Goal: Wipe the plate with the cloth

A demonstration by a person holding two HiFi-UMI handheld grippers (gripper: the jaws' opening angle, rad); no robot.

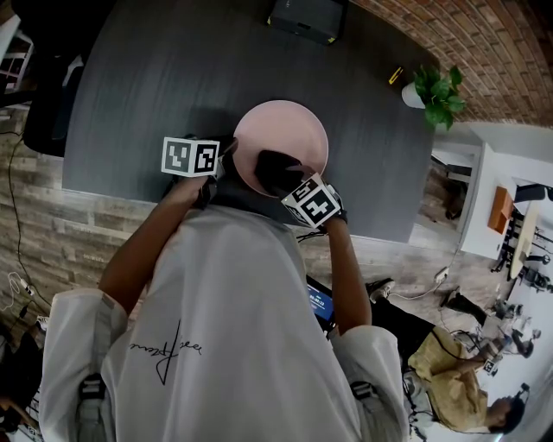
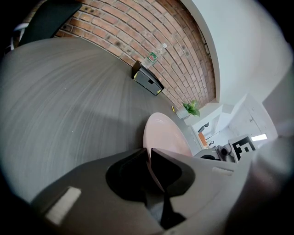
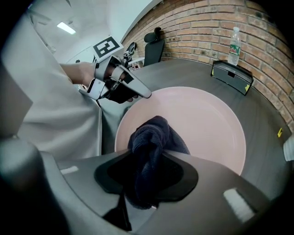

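Observation:
A pale pink plate (image 1: 289, 129) lies on the dark grey table (image 1: 155, 86) near its front edge. My left gripper (image 1: 230, 157) is shut on the plate's left rim; in the left gripper view the thin rim (image 2: 165, 133) runs between its jaws (image 2: 149, 157). My right gripper (image 1: 283, 179) is shut on a bunched dark blue cloth (image 3: 154, 137), which rests on the near part of the plate (image 3: 202, 119). In the right gripper view the left gripper (image 3: 144, 94) shows clamped at the plate's far-left rim.
A black box (image 1: 307, 17) sits at the table's far edge with a water bottle (image 3: 234, 40) behind it. A potted plant (image 1: 439, 93) stands at the right corner. A brick wall runs beyond the table, and a black chair (image 3: 154, 46) stands at its left end.

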